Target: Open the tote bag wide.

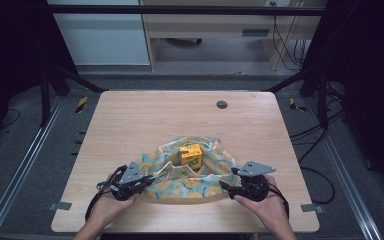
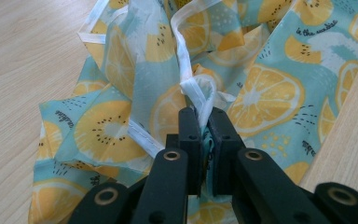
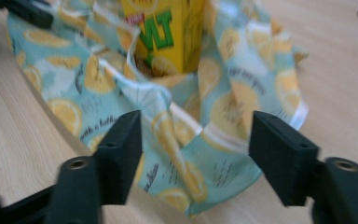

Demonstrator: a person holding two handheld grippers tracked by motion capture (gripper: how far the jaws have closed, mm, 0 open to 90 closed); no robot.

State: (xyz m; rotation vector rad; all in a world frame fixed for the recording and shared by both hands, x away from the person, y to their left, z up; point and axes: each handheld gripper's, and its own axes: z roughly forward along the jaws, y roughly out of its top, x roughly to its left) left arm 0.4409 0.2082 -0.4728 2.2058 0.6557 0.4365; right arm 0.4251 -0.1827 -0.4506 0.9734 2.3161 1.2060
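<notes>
"vlt" on yellow carton [image 3: 168,32], "is the sunshine" on cloth [image 2: 270,93]

A thin cloth [image 1: 207,175], pale teal printed with orange and lemon slices and edged in white tape, lies rumpled near the front edge of the table, its sides bunched up into loose folds. A small yellow carton [image 1: 191,154] with green lettering stands upright in the middle of it, ringed by the raised folds.
</notes>
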